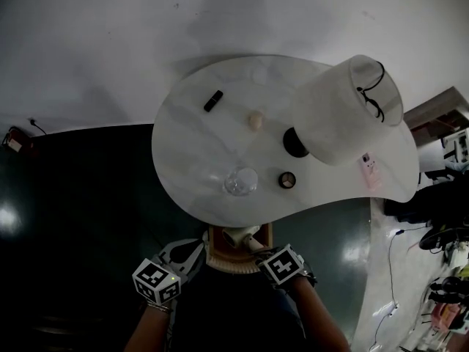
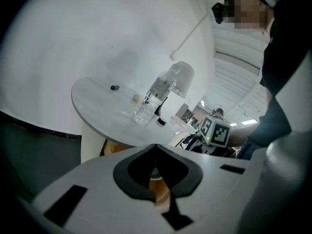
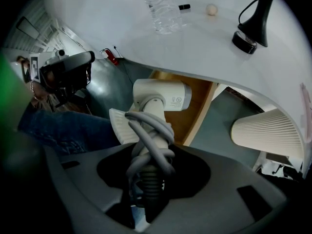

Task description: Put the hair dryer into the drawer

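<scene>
Hair dryer (image 3: 158, 96): cream-white body, grey cord wound round the handle, held just under the table (image 1: 183, 145) edge over the open wooden drawer (image 3: 195, 106); the handle and cord are clamped by the right gripper (image 3: 146, 189), while the left gripper (image 2: 157, 152) is held alongside with its jaws pressed together on nothing. A printed sticker is seen on the barrel, its writing too small to be read. On the tabletop are noted a clear water bottle (image 1: 240, 182), a white-shaded lamp (image 1: 352, 108), a small black stick (image 1: 213, 100), a beige ball (image 1: 254, 119) and a round dark pot (image 1: 287, 180).
</scene>
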`<state>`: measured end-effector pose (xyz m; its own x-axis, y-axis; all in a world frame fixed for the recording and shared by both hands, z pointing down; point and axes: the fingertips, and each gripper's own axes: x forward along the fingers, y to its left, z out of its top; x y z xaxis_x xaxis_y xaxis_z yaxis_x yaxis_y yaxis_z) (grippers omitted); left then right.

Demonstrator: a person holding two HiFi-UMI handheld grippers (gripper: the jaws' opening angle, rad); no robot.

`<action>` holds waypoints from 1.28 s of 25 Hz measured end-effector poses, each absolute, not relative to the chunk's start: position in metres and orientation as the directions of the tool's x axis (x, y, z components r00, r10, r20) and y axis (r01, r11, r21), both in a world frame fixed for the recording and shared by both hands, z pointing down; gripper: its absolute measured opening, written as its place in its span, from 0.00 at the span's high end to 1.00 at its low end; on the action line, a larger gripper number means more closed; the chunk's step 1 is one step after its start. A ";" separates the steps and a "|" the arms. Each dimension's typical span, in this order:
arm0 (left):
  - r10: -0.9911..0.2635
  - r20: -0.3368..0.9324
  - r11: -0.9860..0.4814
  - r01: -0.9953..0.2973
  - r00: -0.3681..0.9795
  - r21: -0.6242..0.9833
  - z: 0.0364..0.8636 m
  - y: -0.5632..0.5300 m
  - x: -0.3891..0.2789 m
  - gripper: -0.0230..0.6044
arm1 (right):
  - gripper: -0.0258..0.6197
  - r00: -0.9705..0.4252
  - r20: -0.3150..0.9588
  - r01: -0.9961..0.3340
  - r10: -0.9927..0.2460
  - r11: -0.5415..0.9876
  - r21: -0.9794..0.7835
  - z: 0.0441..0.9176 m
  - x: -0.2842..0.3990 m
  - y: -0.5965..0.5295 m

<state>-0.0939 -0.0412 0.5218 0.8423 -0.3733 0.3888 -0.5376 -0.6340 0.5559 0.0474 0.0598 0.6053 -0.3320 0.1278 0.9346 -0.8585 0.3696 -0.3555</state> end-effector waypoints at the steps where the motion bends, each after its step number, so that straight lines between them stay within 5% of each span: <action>1: -0.367 0.393 -0.634 -0.536 0.843 0.557 0.524 -0.041 -0.094 0.95 | 0.67 -0.335 0.934 -0.859 0.125 0.368 -0.357 0.607 0.046 0.059; 32: -0.312 0.431 -0.607 -0.527 0.847 0.595 0.578 -0.036 -0.099 0.95 | 0.67 -0.241 0.970 -0.912 -0.015 0.345 -0.221 0.665 0.043 0.015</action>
<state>-0.0994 -0.0356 0.5777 0.8467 -0.3124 0.4307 -0.5267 -0.6075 0.5946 0.0432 0.0155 0.6655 -0.2411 -0.0152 0.9704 -0.9121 0.3452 -0.2212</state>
